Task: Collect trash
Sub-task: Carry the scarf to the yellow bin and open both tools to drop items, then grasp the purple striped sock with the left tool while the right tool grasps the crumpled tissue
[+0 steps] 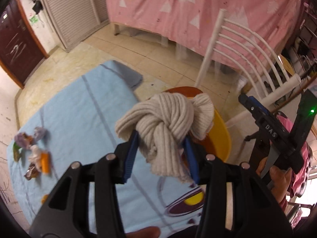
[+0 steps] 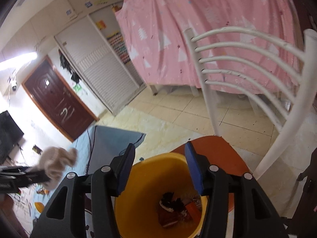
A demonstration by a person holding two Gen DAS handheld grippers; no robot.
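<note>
Left claw [image 1: 161,150]: clamped on knotted beige ribbed-knit cloth bundle [image 1: 166,127], held above pale blue patterned sheet [image 1: 79,119], near yellow plastic bucket [image 2: 154,198].
Right claw [image 2: 158,170]: apart, empty, over bucket mouth.
Bucket: on orange-seated white chair [image 2: 247,63]; dark scraps inside.
Remaining trash: crumpled wrappers [image 1: 33,150] on sheet.
Risk: loose tail snagging rim, or bundle dropping short.
Orientation: knot uppermost, tail hanging down; long axis roughly vertical.

grippers we see: two, left gripper [image 1: 161,154] and right gripper [image 2: 159,170]
knotted cloth [image 1: 166,119]: one
yellow bucket [image 2: 138,198]: one
white chair [image 2: 247,63]: one
wrapper scraps [image 1: 33,152]: several, we can't count exactly
</note>
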